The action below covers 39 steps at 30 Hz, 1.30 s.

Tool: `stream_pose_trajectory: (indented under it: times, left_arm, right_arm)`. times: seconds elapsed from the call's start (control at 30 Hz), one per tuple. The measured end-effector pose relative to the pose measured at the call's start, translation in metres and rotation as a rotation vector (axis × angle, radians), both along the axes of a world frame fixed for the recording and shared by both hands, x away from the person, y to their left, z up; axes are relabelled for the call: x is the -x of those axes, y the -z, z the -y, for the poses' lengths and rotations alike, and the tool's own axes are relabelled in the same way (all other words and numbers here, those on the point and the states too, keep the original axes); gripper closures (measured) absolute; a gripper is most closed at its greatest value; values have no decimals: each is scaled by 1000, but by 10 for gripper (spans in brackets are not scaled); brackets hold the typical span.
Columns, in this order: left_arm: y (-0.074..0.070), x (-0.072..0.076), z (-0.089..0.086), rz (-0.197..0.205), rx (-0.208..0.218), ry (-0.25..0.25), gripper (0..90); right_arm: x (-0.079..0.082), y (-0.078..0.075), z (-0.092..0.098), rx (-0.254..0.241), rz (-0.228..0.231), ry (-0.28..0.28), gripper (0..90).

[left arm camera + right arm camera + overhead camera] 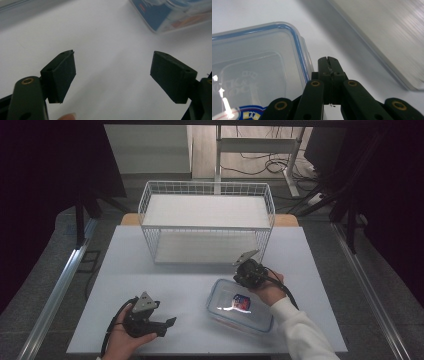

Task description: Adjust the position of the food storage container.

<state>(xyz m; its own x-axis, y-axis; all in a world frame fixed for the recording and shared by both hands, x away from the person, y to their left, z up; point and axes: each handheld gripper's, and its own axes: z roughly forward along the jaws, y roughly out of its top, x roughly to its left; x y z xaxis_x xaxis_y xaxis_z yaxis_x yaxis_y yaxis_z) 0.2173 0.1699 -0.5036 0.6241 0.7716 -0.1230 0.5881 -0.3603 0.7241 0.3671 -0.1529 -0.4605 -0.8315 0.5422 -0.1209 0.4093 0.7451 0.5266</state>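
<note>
left gripper (167, 324): jaws stand wide apart, nothing between them, only bare table (110, 50) in the gap. it sits low at the near edge of the table, held in the left hand (125, 340). a corner of the box (172, 15) lies ahead of the jaws and off toward the right one, well apart from both pads.

right gripper (328, 61): jaws fully closed, pad against pad, gripping nothing. the box (254, 72), clear with a blue-edged lid, lies just beside the closed tips on their left; whether they touch its rim cannot be told. ahead and to the right of the tips runs the lower shelf of the wire rack (387, 37).

in the high view the box (240, 307) lies flat on the table, lid on, in front of the rack (207, 220), with the right gripper (245, 270) at its far corner.
</note>
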Motion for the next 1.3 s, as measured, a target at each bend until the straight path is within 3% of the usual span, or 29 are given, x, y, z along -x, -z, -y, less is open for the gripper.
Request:
stream_pose_trajectory:
  times: [0.23,0.37,0.53,0.57,0.67,0.7,0.73,0.83,1.07,1.1,1.17,1.23,1.3]
  left_arm:
    - [0,0,-1,2,-2,1,204]
    - [0,0,-4,6,0,-9,205]
    - [-1,0,-5,6,3,-15,205]
    - [-2,0,-5,8,2,-12,205]
    - [-2,0,-5,13,5,-8,205]
    - [-2,0,-5,13,5,-8,205]
    - [-3,0,-6,16,5,-11,205]
    - [-4,0,-6,18,5,-10,205]
    - [-1,-3,-3,10,1,-5,205]
    - [-1,-3,-3,9,-1,-5,205]
    - [-1,-3,-3,8,-1,-8,206]
    - [-1,-3,-4,5,-3,-11,206]
    - [0,-3,-3,5,-4,-12,206]
  right_arm:
    - [8,2,-16,1,2,-43,894]
    - [8,-6,-9,-10,-6,-33,893]
    - [15,-21,11,-47,27,18,893]
    - [22,-26,24,-56,40,44,893]
    - [34,-30,48,-48,61,91,893]
    - [34,-30,48,-48,61,91,893]
    - [43,-32,65,-63,60,136,893]
    - [58,-35,89,-76,58,208,893]
    - [84,-15,114,-41,-11,258,893]
    - [91,-4,118,-19,-44,257,893]
    - [95,2,118,-4,-69,258,893]
    - [101,12,115,24,-124,229,893]
    - [103,14,111,36,-140,208,893]
